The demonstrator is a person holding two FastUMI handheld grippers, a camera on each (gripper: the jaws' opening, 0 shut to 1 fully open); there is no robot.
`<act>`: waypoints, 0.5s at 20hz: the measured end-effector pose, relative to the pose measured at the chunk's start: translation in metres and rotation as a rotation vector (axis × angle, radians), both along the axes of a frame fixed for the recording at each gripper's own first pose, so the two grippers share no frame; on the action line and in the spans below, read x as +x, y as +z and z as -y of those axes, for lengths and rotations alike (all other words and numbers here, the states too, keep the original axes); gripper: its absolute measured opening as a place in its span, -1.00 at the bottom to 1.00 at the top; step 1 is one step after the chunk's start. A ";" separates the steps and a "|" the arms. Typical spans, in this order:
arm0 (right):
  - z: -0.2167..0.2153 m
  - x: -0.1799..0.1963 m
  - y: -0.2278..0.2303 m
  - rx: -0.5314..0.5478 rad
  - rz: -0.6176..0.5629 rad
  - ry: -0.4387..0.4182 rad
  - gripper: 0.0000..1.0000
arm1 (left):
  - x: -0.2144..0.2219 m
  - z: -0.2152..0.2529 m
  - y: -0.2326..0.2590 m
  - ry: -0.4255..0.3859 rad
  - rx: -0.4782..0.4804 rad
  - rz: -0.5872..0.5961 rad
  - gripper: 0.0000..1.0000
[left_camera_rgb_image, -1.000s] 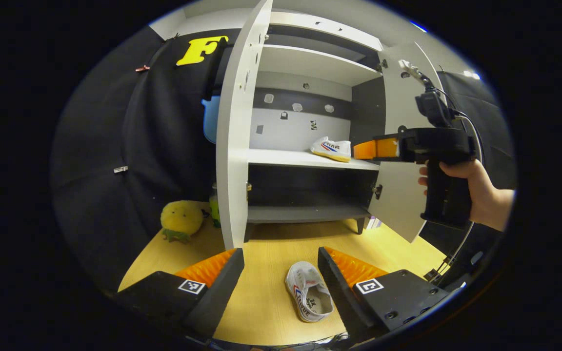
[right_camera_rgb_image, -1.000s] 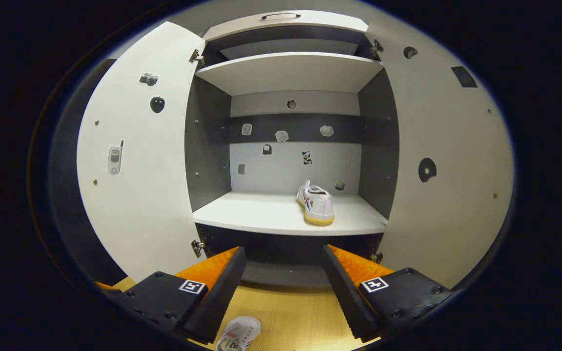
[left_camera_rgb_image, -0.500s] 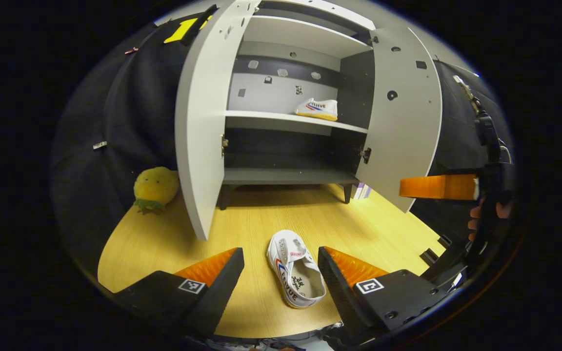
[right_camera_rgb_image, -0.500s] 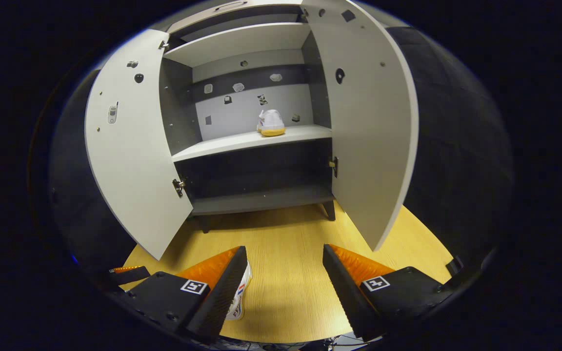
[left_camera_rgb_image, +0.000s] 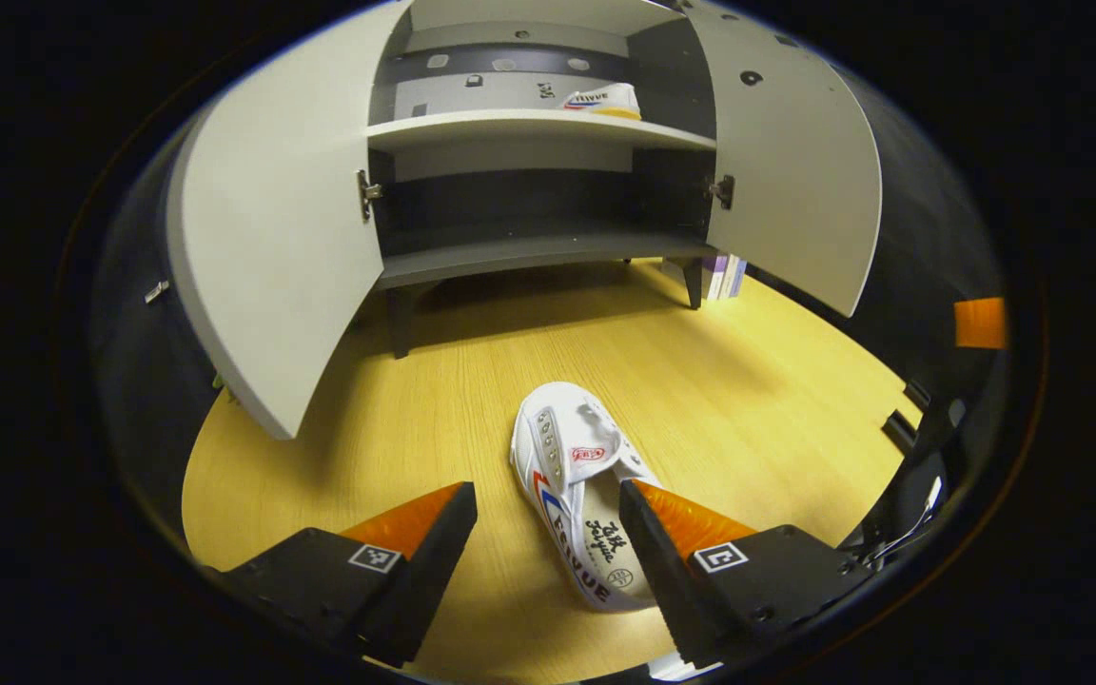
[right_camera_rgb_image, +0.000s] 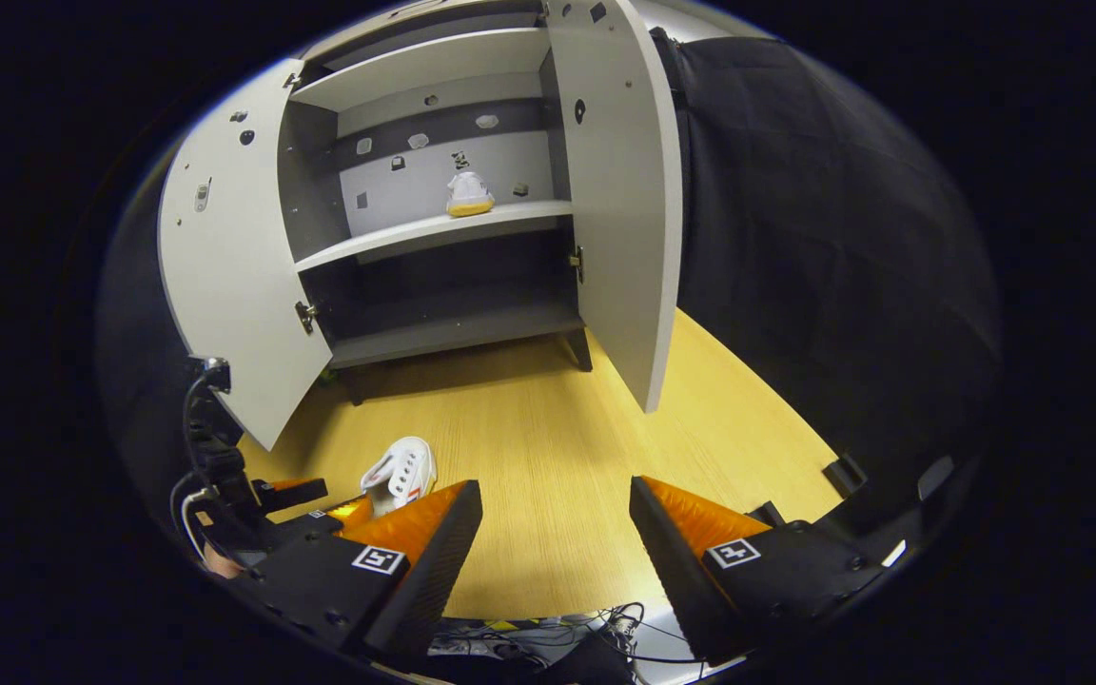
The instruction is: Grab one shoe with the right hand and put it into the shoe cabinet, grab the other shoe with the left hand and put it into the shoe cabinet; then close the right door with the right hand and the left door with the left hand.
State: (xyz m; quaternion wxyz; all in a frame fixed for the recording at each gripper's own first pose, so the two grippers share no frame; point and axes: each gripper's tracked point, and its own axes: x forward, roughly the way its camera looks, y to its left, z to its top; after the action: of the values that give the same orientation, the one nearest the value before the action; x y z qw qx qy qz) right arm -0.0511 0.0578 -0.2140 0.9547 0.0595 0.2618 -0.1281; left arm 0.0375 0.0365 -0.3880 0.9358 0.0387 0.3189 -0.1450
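One shoe shelved, one on the tabletop

The left tool hangs spread over the white canvas shoe lying on the yellow wooden tabletop, its right finger over the shoe's opening. The right tool is spread, holding nothing. The second white shoe sits on the middle shelf of the open grey shoe cabinet.

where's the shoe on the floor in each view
Left gripper view: the shoe on the floor lies low centre, between the left tongs, nearer their right finger.
Right gripper view: lower left, beside the right tongs.
Shared landmark: the shoe on the shelf.
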 end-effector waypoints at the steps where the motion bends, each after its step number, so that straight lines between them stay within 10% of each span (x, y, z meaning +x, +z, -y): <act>1: 0.004 0.000 -0.001 -0.002 -0.008 -0.001 0.98 | 0.007 0.002 -0.003 -0.001 0.016 0.008 0.89; 10: 0.020 0.010 0.005 -0.006 0.000 0.036 0.98 | 0.041 0.003 -0.042 0.051 0.093 -0.065 0.27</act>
State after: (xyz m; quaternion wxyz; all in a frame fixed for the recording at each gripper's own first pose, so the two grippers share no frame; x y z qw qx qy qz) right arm -0.0407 0.0383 -0.2092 0.9571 0.0517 0.2623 -0.1116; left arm 0.0787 0.0335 -0.4301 0.9256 0.0695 0.3562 -0.1070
